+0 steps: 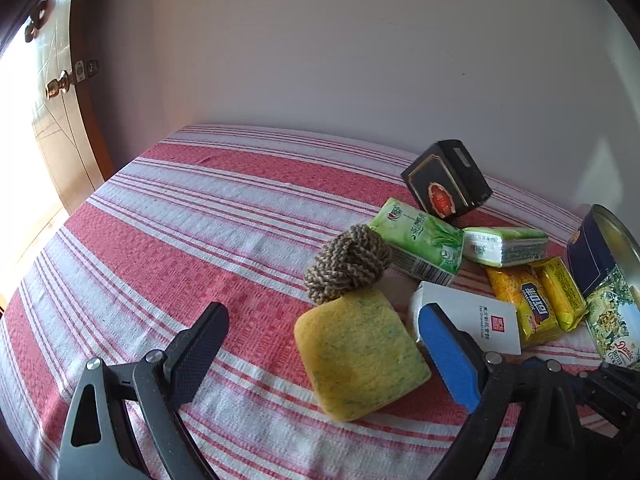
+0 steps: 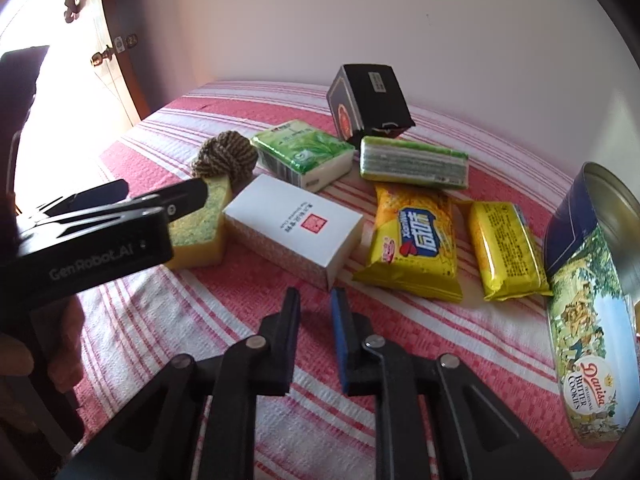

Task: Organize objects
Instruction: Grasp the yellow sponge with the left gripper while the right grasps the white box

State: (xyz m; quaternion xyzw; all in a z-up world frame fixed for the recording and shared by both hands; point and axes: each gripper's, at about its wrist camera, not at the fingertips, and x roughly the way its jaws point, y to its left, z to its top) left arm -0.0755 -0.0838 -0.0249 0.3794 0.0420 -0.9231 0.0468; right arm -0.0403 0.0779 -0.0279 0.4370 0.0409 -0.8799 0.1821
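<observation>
Tilting downward, right hand-held gripper (image 2: 316,308) (closed)

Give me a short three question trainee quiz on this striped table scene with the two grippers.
1. True or false: the right gripper holds the white box.
2. What lies between the left gripper's open fingers: A rope ball, B sponge, C black box?
3. How many yellow snack packs lie beside the cookie tin?

Key:
1. False; it is shut on nothing.
2. B, the sponge.
3. Two.
</observation>
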